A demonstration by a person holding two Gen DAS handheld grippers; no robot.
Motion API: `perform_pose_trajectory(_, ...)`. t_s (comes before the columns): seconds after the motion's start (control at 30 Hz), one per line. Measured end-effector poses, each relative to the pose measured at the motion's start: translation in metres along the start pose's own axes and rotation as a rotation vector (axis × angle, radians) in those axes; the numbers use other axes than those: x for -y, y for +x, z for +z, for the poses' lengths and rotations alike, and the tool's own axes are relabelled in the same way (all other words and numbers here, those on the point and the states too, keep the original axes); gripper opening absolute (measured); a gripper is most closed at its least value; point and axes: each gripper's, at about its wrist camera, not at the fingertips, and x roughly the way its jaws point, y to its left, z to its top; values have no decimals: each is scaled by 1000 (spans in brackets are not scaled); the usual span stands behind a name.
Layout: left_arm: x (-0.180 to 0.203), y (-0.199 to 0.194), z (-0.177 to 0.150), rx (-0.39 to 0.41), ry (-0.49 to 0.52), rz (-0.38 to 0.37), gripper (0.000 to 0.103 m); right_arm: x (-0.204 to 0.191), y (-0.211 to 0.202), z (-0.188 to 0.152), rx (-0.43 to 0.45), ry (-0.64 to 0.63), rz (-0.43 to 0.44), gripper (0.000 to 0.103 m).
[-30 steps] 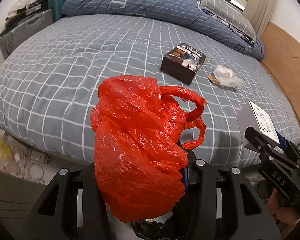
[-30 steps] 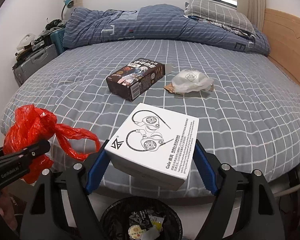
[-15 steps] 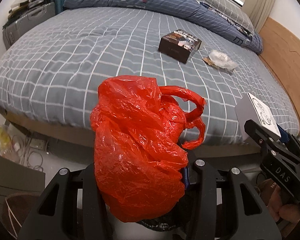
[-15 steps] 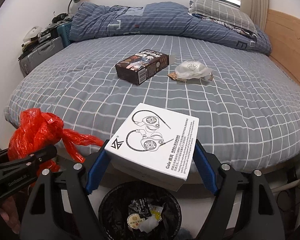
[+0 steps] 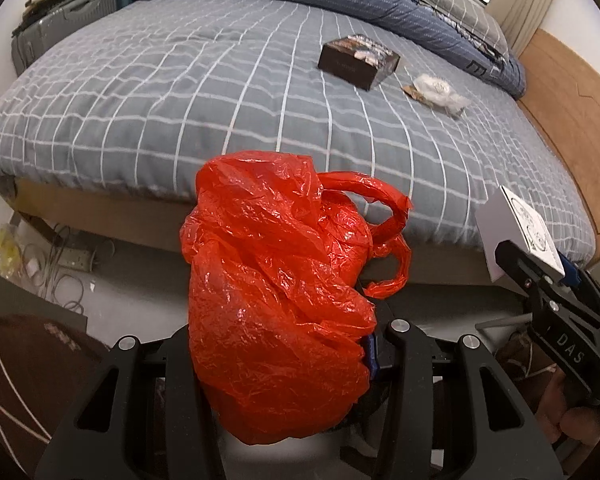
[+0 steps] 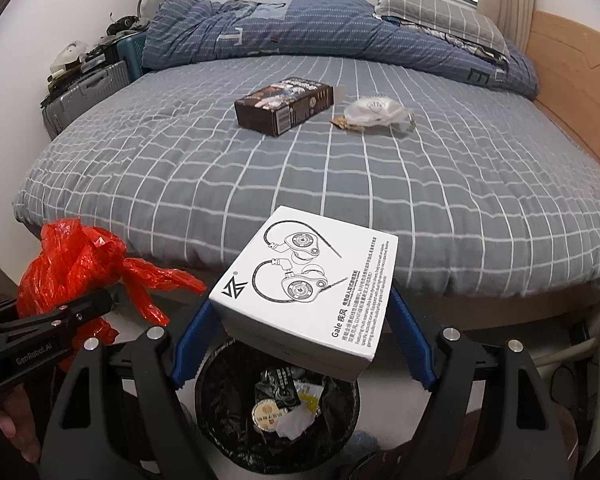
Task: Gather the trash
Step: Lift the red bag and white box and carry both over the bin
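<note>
Bedroom with a grey bed (image 6: 380,184) under a white-checked cover, two hand-held grippers at its foot.

Nearest, a round bin lined with black plastic (image 6: 216,396) stood on the floor, wrappers inside, directly below the right gripper (image 6: 300,332), whose blue-padded fingers (image 6: 190,344) were clamped on a white cardboard earphone box (image 6: 308,284). Beside it the left gripper (image 5: 284,356) was closed on a crumpled red plastic bag (image 5: 276,288). Farther off on the bed lay a dark brown printed carton (image 6: 284,106) and, just right of it, a clear plastic wrapper (image 6: 376,110); beyond, a rumpled blue duvet (image 6: 300,36).
</note>
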Motion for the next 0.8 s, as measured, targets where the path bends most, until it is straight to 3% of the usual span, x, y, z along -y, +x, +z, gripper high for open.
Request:
perform_pose_trajectory(0.2,2,-4,-19,-37,1,2,45,1,-4,-16,-44,5,-17,76)
perform_pose_trajectory(0.43,4,-9,-27,-75,31,56,45,0,-5,-29,-112,18,-29,76)
perform_pose_trajectory(0.8,-13,47,-15,-120,49,47,45,7,62,-60,-261,48,-25,76)
